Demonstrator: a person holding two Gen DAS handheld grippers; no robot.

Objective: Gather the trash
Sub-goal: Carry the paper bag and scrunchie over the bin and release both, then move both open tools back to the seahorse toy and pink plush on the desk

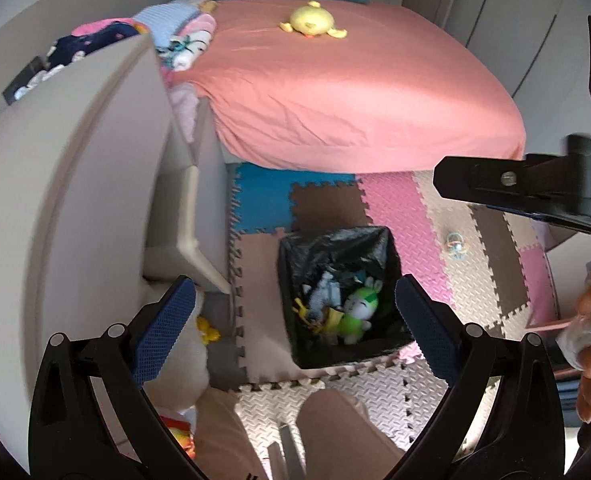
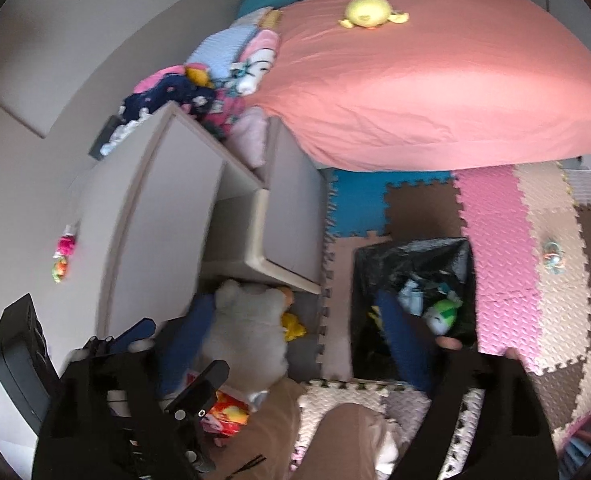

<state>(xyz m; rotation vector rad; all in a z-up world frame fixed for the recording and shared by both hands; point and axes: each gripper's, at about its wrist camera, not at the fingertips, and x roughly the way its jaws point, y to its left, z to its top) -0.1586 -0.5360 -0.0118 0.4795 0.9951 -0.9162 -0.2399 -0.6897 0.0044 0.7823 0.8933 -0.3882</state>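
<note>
Both grippers, left and right, gape wide and empty above the half-filled bin, while a grey plush and snack bag wait on the floor.

Both wrist views look steeply down from close above the foam floor mat, sharing the black-lined bin at lower centre and the pink bed across the top.

Both tongs, L & R, wide open, empty, angled down.
</note>
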